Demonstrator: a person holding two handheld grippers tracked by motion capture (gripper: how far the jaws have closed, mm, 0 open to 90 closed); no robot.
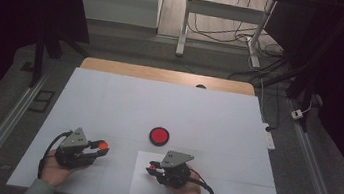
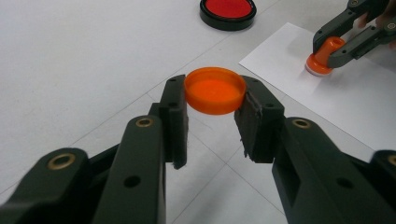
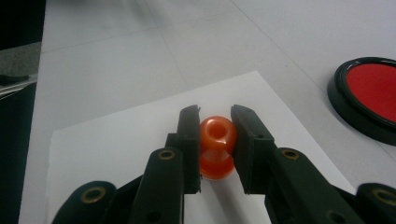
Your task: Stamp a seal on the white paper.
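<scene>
My left gripper (image 2: 214,98) is shut on an orange round cap (image 2: 215,90), held level a little above the white table; in the high view the left gripper (image 1: 101,147) sits at the front left with the cap (image 1: 102,145) at its tip. My right gripper (image 3: 215,122) is shut on the handle of an orange stamp (image 3: 216,144), which stands with its base down on a white sheet of paper (image 3: 116,154). The high view shows the right gripper (image 1: 152,167) over that paper (image 1: 141,183). The stamp (image 2: 323,58) also appears far off in the left gripper view.
A round black pad with a red inside (image 1: 159,135) lies on the white table (image 1: 159,105) just beyond the paper, between the two grippers. It lies at the right edge of the right gripper view (image 3: 371,95). A wooden edge (image 1: 113,67) borders the table's far side.
</scene>
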